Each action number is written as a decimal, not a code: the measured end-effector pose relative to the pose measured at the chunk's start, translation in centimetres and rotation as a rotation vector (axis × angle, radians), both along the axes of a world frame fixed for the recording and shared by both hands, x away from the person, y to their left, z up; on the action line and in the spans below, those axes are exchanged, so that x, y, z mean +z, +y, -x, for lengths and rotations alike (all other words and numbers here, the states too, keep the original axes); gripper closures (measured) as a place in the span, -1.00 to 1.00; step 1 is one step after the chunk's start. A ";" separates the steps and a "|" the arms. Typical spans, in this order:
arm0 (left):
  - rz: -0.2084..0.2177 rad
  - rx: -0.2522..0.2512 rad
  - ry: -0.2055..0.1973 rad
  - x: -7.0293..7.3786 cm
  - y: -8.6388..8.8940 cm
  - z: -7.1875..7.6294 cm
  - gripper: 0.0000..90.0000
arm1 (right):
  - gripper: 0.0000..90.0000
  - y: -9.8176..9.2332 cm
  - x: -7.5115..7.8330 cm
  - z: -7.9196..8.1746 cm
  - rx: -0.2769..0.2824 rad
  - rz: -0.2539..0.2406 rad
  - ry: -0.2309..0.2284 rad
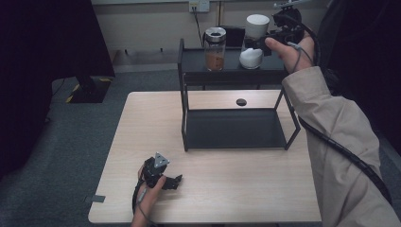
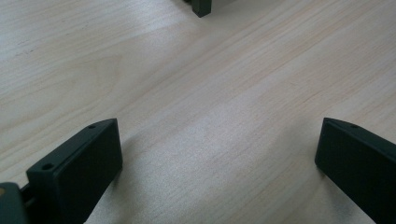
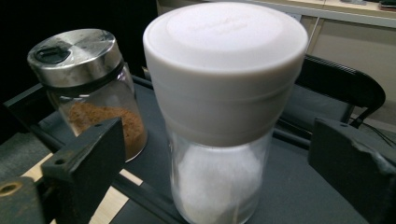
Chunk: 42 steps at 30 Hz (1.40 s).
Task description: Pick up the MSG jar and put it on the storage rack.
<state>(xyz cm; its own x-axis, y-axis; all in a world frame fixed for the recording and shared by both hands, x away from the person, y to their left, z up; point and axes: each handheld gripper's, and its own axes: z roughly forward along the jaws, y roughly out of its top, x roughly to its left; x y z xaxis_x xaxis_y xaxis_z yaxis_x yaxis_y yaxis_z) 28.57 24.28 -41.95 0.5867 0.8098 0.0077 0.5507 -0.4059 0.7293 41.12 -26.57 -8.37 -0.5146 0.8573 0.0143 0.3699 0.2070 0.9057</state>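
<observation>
White-capped jar [image 3: 224,116] of pale powder stood upright on top shelf of black rack [image 1: 236,127], far right part of it, just right of steel-lidded jar [image 3: 88,88] holding brown powder. Right claw [image 3: 215,154] held at that shelf, jaws spread wide either side of white-capped jar's glass body, clear of it with gaps on both sides, nothing pinched. Left claw [image 1: 172,182] rested low on pale wooden table [image 1: 227,189] at near left, well apart from rack, jaws likewise spread with bare wood between them. Small dark disc [image 1: 241,101] lay on table beyond rack's lower shelf.
</observation>
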 end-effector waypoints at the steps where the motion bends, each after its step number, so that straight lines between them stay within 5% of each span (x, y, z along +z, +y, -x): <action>1: 0.000 0.000 0.000 0.0 0.0 0.0 -1.00 | -0.95 -0.1 -0.1 0.1 -0.001 0.000 0.000; 42: 0.000 0.000 0.000 0.0 0.0 0.0 -1.00 | -0.99 -4.0 -4.8 4.3 0.095 -0.025 -0.009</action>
